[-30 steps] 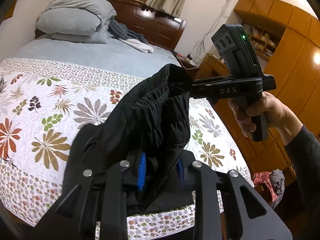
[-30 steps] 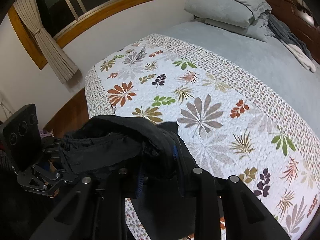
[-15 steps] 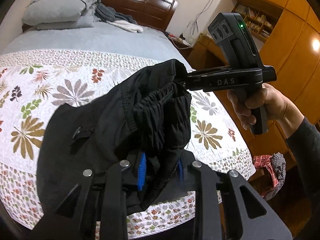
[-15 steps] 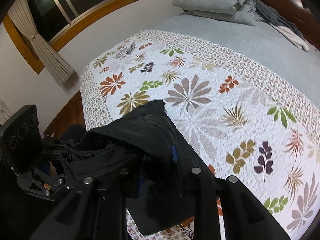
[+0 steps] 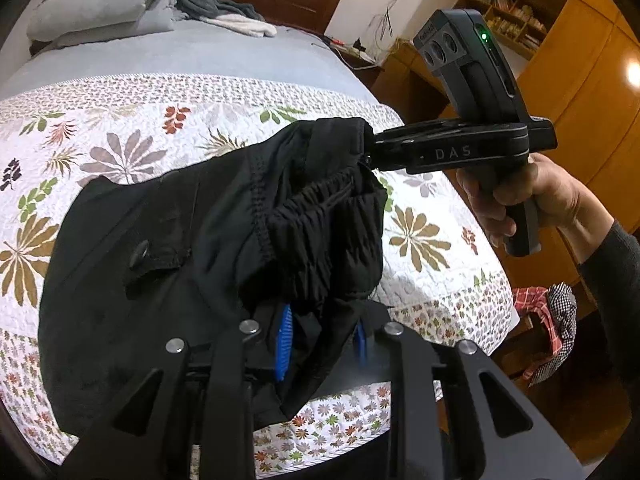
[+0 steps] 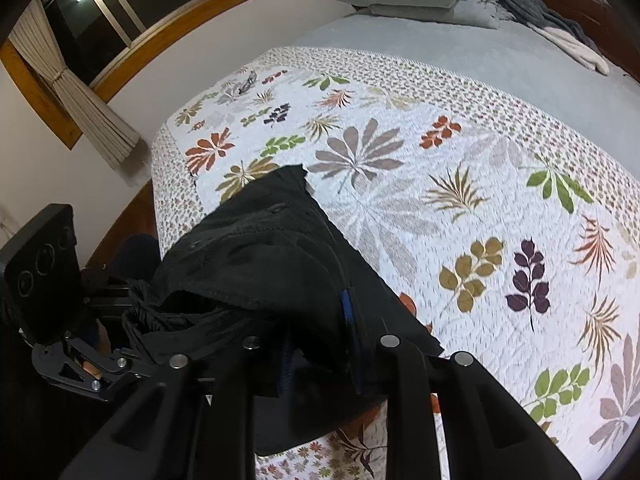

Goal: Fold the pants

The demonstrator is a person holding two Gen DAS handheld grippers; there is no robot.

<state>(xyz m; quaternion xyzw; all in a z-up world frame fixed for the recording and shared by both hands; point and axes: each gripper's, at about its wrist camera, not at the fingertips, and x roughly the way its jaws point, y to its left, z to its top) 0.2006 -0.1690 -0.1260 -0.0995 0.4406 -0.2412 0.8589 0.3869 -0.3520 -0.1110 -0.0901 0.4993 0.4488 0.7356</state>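
Between my two grippers the black pants hang bunched, their lower part draped on the bed. My left hand-held gripper is pinched narrow on the fabric, and my right hand-held gripper clamps the waistband.

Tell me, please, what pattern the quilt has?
The quilt is white with multicoloured leaf prints, seen best in the right wrist view.

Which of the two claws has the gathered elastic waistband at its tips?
The right claw, seen in the left wrist view pinching the bunched waistband. The left claw grips smooth fabric of the black pants instead.
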